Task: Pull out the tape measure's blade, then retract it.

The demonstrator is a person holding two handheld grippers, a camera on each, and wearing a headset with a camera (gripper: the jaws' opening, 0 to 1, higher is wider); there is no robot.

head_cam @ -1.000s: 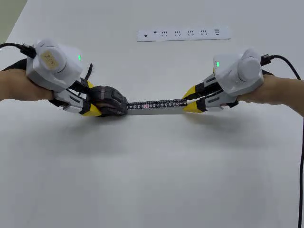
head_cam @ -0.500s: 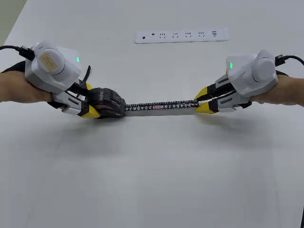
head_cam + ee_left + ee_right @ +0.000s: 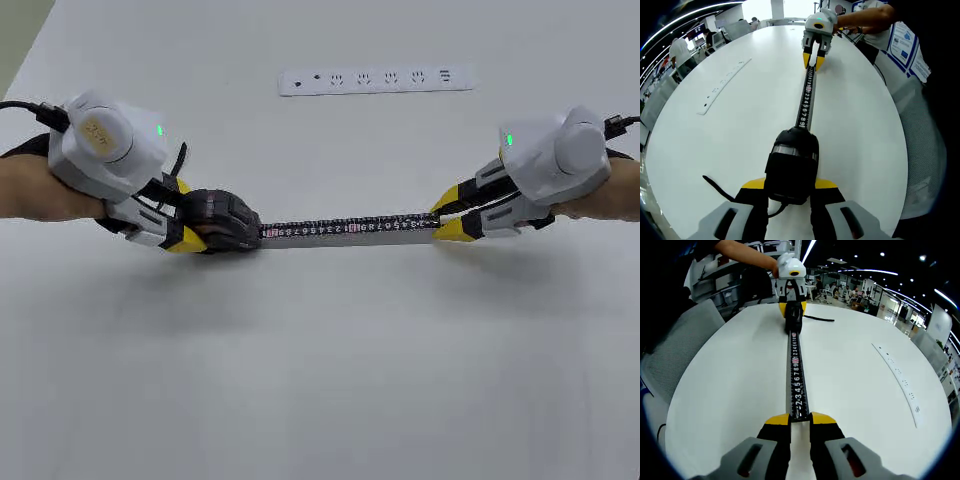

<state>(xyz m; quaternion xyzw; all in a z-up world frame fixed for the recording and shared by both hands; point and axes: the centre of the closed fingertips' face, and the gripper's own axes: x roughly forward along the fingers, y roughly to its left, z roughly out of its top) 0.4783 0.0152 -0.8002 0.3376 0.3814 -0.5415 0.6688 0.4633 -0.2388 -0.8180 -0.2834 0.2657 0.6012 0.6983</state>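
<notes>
**A:** What is the work surface?

**B:** A broad white table (image 3: 320,380). A white power strip (image 3: 375,79) lies near its far edge.

**A:** And the room around it?

**B:** An open office, with long ceiling lights (image 3: 875,272) and desks in the distance. A grey mesh chair (image 3: 675,355) stands beside the table.

**A:** Where is the tape measure?

**B:** The black tape measure (image 3: 222,220) sits on the table. The left gripper (image 3: 195,215) is clamped around its case. The blade (image 3: 345,230) runs straight across, low over the table, to the right gripper (image 3: 448,217), whose jaws are pinched on the blade's tip.
</notes>
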